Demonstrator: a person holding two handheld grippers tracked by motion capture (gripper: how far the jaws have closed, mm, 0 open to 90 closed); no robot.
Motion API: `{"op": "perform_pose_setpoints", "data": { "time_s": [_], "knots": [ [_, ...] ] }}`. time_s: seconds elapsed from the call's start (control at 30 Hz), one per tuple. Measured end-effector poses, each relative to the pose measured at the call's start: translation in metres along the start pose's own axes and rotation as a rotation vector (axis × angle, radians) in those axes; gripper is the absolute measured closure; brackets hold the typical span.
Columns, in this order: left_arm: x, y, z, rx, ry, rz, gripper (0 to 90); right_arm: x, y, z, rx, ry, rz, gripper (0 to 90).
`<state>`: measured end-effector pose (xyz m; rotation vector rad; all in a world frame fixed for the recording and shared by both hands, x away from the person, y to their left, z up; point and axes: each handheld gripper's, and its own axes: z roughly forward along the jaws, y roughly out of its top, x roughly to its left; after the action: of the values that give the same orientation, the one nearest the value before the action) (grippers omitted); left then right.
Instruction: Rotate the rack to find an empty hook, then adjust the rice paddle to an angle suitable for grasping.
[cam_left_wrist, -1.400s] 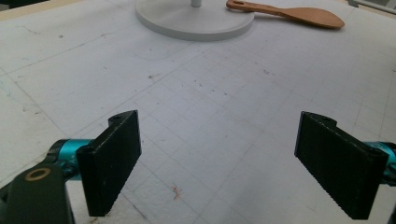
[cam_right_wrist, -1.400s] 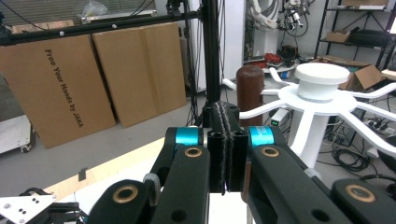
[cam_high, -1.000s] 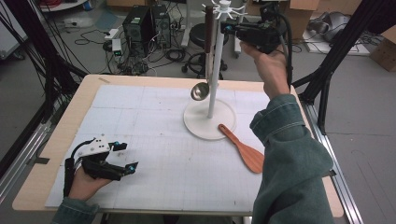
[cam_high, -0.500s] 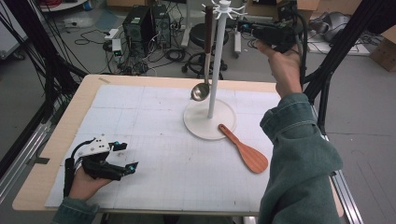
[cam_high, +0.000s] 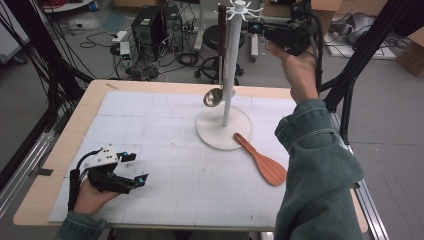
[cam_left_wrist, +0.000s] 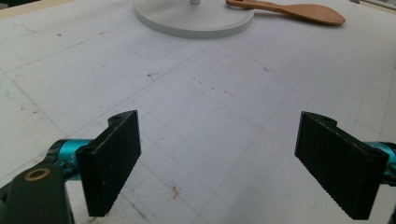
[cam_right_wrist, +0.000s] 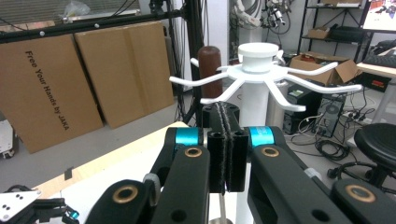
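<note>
Currently the right gripper (cam_high: 255, 27), jaws pressed together on nothing, is raised beside the top of the white hook stand (cam_high: 228, 75), where a ladle (cam_high: 215, 95) hangs. Left gripper (cam_high: 135, 167), jaws spread, rests near the table's (cam_high: 90, 105) front-left corner.

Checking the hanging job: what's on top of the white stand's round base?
On the white base only the pole stands. The ladle hangs above it; the wooden spatula touches its rim. The base's underside is hidden.

Ladle (cam_high: 214, 96) hanging on rack (cam_high: 227, 65), spatula (cam_high: 262, 161) on mat (cam_high: 165, 130) right of rack base
</note>
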<state>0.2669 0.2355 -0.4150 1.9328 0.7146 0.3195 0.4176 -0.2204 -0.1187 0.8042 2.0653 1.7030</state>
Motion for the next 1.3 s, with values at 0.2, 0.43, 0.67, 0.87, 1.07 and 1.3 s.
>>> {"op": "perform_pose_setpoints", "data": {
  "time_s": [0.2,0.43,0.67,0.87,1.07,1.3],
  "knots": [
    [0.0,0.0,0.0,0.0,-0.003,-0.002,15.0,0.0,-0.014,-0.005,0.002,0.015,0.017,81.3],
    [0.0,0.0,0.0,0.003,-0.005,-0.002,14.8,0.004,-0.036,-0.008,0.05,0.016,0.013,68.0],
    [-0.001,0.0,0.001,0.007,-0.005,0.001,14.7,0.006,-0.066,-0.007,0.094,0.015,0.029,56.2],
    [-0.001,0.0,0.002,0.008,-0.007,0.0,14.7,0.008,-0.096,-0.007,0.129,0.005,0.036,51.9],
    [-0.001,0.0,0.001,0.008,-0.006,0.0,14.5,0.007,-0.12,-0.009,0.15,0.005,0.056,49.4],
    [-0.001,-0.001,0.0,0.005,-0.004,-0.007,14.2,0.007,-0.144,-0.013,0.167,-0.006,0.074,46.4]
  ]
}}
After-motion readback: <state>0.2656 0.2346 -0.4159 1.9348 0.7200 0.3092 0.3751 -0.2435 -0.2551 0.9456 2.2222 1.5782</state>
